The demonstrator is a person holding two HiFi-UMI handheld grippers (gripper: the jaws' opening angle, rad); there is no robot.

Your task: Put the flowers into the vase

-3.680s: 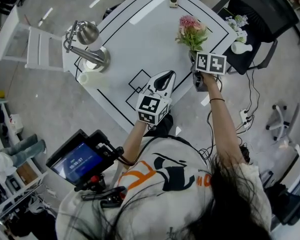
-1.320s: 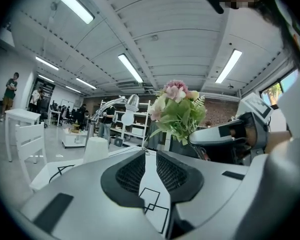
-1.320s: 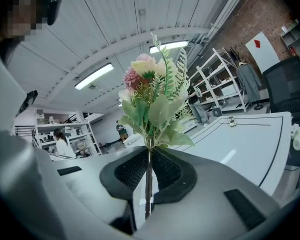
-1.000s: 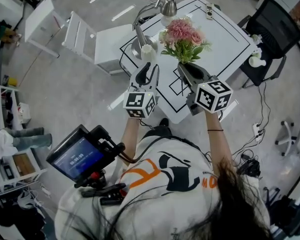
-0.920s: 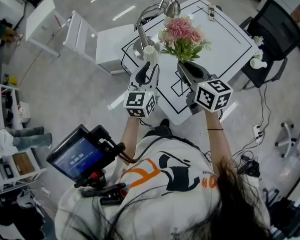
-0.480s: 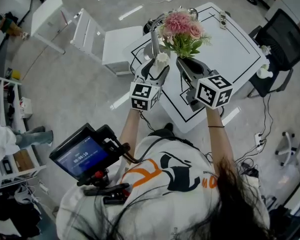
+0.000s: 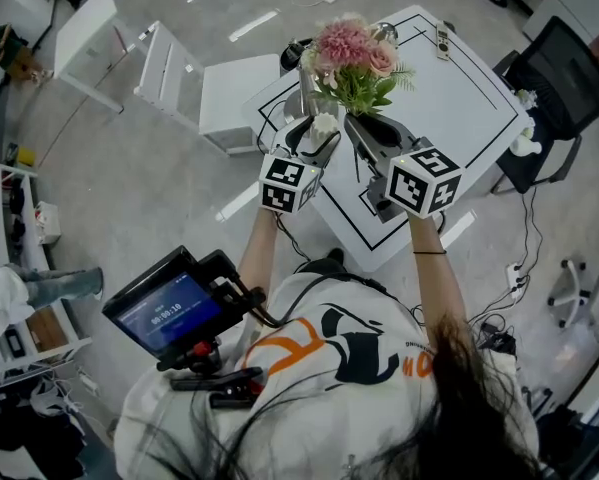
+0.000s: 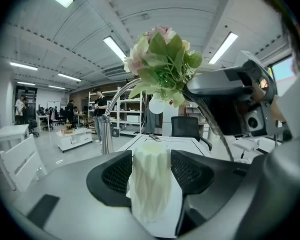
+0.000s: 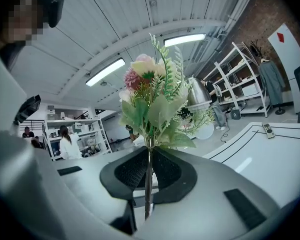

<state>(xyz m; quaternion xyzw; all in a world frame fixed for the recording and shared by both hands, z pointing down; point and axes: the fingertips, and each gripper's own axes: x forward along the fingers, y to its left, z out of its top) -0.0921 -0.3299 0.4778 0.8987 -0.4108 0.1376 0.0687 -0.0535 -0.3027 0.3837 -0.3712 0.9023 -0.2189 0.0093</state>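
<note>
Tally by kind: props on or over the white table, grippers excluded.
flower bunch: 1
vase: 1
desk lamp: 1
remote: 1
Total: 4

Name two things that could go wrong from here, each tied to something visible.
1. The vase sits between the left gripper's jaws, which have just been opening and seem not to clamp it; a nudge could tip it.
2. The right gripper pinches only the thin stem under a full flower head, so the bunch might swivel and miss the mouth.
</note>
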